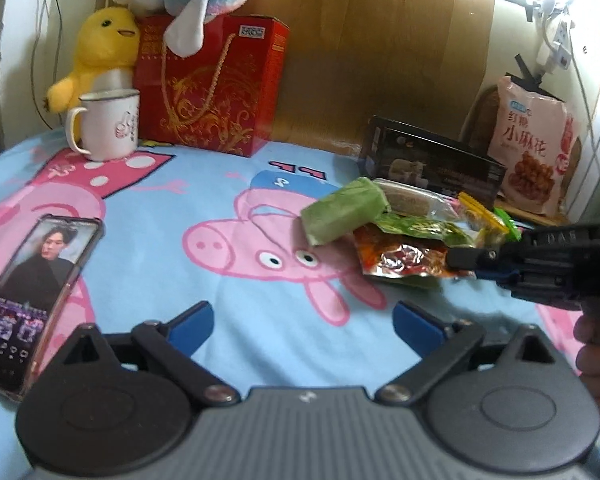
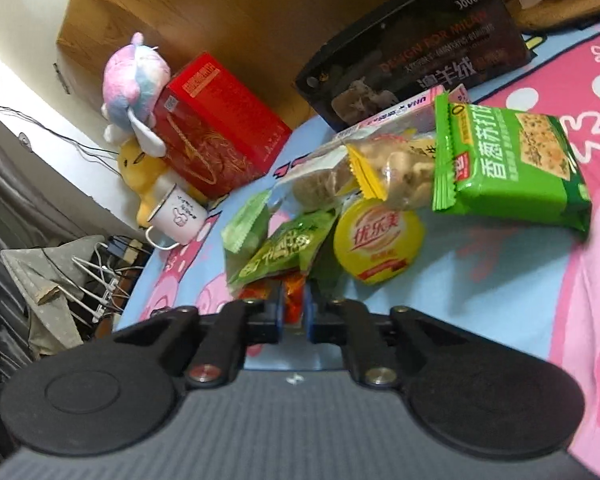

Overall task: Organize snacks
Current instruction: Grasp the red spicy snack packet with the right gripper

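Your right gripper (image 2: pixel 293 309) pinches the edge of a shiny red snack packet (image 1: pixel 404 259). The packet lies flat on the pig blanket (image 1: pixel 228 292), at the near edge of the snack pile, under a green packet (image 2: pixel 278 254). Its long side runs sideways toward your right gripper. It looks crinkly. Your left gripper (image 1: pixel 303 322) hangs over the blanket with its jaws spread wide, holding nothing.

I'm seeing open bedsheet (image 1: pixel 204 200) lying ahead of my left tool (image 1: pixel 303 320) (nothing on it). The phone (image 1: pixel 36 296) is bounding the left side; the snack pile (image 1: pixel 400 232) and my right tool (image 1: pixel 466 258) are blocking the right; the red box (image 1: pixel 212 84) is closing off the back.
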The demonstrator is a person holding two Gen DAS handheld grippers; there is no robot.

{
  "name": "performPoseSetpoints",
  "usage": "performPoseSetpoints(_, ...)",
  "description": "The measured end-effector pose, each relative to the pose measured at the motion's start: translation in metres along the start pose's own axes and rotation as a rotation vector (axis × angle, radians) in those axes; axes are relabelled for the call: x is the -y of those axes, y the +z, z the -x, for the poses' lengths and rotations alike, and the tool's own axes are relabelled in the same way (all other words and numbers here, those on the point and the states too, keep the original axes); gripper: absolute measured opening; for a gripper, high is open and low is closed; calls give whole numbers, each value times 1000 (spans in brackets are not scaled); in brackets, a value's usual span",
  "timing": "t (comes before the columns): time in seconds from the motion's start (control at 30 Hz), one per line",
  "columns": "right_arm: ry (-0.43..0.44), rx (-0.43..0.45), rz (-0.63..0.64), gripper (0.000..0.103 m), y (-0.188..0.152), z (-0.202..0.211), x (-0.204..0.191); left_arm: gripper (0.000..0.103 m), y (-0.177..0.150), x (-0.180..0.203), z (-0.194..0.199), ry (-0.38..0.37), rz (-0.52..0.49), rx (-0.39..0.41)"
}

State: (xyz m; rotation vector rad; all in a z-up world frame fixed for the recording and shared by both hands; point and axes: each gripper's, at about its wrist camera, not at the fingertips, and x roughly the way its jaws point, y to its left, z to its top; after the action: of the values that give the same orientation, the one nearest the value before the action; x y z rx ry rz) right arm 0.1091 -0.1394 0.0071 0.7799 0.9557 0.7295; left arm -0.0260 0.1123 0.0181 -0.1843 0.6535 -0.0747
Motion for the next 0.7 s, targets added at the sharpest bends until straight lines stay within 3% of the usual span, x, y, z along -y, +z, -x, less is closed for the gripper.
performPoseSetpoints(0.1,-7,-11,32,7,-7,22,3,90,2,-3,-5,-70,31,-30)
performPoseSetpoints(0.33,-97,-42,133,6,-37,71,27,80,4,14,-32,-360,75,-167)
performPoseSetpoints(0.47,-87,-31,173,11,-47,78,27,73,3,40,-44,-428,16,-208)
performPoseSetpoints(0.57,-88,-33,245,20,-48,73,18,73,3,56,-50,-449,-30,-217)
performPoseSetpoints(0.7,-43,-41,301,21,-50,59,15,73,0,70,-54,-463,-54,-204)
